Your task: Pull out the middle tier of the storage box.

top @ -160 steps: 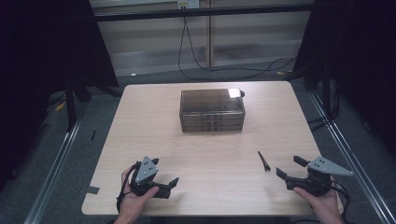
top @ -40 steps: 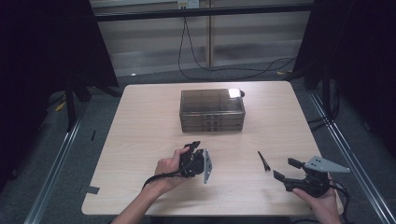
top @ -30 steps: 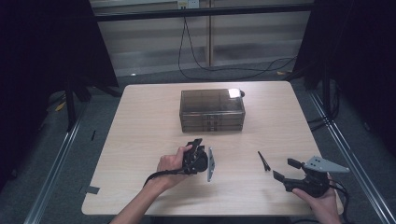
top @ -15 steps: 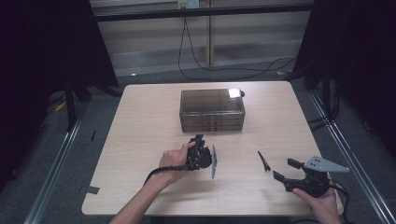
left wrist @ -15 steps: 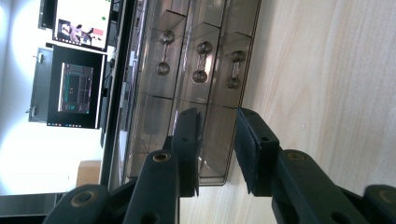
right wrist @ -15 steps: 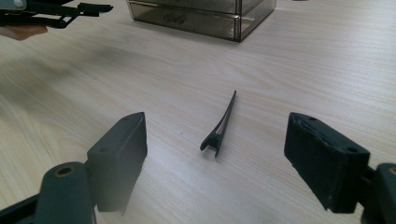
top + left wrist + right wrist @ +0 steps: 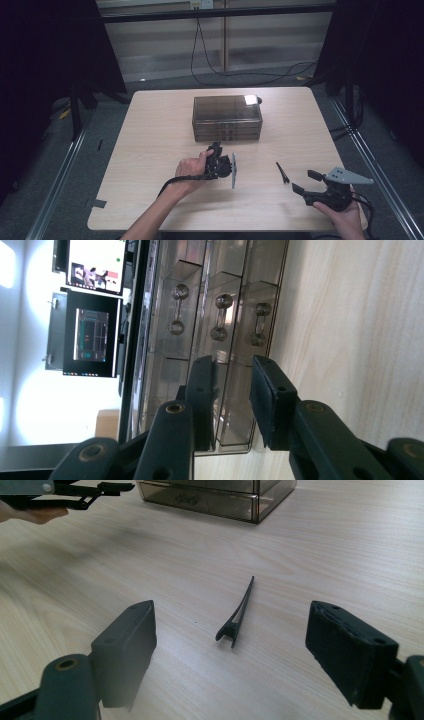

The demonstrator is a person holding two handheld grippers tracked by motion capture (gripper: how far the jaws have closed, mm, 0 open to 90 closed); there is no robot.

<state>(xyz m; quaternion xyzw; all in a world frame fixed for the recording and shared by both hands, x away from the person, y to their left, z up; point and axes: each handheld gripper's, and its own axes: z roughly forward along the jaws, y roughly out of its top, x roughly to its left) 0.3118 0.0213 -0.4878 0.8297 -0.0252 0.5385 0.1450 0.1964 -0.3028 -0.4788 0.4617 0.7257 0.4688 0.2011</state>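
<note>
Since the earlier frames, my left gripper [image 7: 216, 150] has crossed from the near-left corner toward the smoky drawer box [image 7: 227, 117] at twelve o'clock, rolled sideways so its jaws can take a handle. From the left gripper view, jaws stand narrowly apart, empty, lined up with the drawer handles [image 7: 220, 317]. From the right gripper view, my right gripper [image 7: 245, 665] waits wide open, the black hair clip [image 7: 237, 615] lying between its jaws, ready for pickup.

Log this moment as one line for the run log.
left gripper: open, turned sideways, nearing drawer box handles | right gripper: open, resting near table edge | black clip: lying on table, untouched
</note>
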